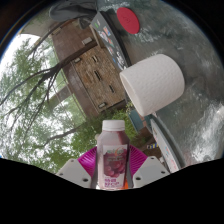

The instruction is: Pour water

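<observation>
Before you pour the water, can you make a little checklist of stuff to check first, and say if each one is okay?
1. Bottle sits between the gripper fingers: ok, its white cap and pink label show between the pink pads.
2. Both fingers press on the bottle: ok, the pads appear to hug it on each side.
3. Cap is off for pouring: not ok, the white cap looks still on.
4. A cup to pour into is in sight: cannot tell, only a white paper roll and a red round thing show beyond the bottle.
5. Bottle has water inside: cannot tell, the label hides it.
</observation>
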### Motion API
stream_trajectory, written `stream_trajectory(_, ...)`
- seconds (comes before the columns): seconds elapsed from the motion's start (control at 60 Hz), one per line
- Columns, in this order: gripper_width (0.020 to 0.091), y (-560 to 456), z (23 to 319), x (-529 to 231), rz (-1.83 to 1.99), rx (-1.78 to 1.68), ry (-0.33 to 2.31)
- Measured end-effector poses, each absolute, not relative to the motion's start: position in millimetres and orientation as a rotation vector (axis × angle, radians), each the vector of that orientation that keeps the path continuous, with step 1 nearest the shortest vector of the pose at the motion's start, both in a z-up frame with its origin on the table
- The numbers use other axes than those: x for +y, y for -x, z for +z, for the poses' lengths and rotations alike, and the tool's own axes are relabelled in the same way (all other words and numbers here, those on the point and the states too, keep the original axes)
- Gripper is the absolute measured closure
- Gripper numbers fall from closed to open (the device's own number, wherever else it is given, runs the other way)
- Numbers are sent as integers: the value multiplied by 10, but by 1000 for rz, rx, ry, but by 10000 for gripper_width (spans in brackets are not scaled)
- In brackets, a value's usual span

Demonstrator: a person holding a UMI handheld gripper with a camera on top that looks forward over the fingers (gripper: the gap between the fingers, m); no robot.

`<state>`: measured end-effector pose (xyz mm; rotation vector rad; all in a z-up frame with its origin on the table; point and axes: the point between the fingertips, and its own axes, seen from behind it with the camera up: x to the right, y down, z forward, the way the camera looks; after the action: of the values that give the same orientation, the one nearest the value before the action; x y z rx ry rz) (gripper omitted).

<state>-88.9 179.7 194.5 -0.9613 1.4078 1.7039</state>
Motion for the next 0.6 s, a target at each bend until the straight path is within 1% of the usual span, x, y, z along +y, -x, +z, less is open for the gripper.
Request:
stream_trajectory(0.017,688,742,1956,1727,1755,1432,932)
stream_trajectory(0.033,687,786,1868,1764,1776,1440,912)
stream_trajectory(0.083,687,753,1746,1725,1825,1476,861)
stream_trajectory(0.1,685,726,1870,1885,1787,1556,833)
stream_trajectory(0.167,687,654,1784,1893,1769,1587,823)
stream_trajectory(0.233,687,632,1783,1824,1797,1605,796)
stream_trajectory(0.25,686,599,1663,1719,1841,1551,812)
stream_trajectory(0.317,686,626,1683,1640,1859,1554,808)
stream_trajectory(0.333,686,642,1802,1883,1823,1614,791)
stream_trajectory(0.417,686,734,1884,1774,1827,1582,828)
stream_trajectory(0.433,686,732,1798,1645,1859,1499,869)
stream_trajectory(0.483,686,887,1919,1538,1842,1439,949)
stream_trajectory(0.5,687,848,1988,1674,1832,1408,975)
stream_trajectory(0.517,686,907,2070,1630,1817,1363,1012)
stream_trajectory(0.533,687,963,2174,1583,1798,1305,1047)
stream_trajectory(0.55,686,1092,2290,1354,1774,1239,1077)
stream_trajectory(0.567,686,985,2419,1529,1747,1162,1100)
stream_trajectory(0.6,687,1040,2752,1394,1684,984,1138)
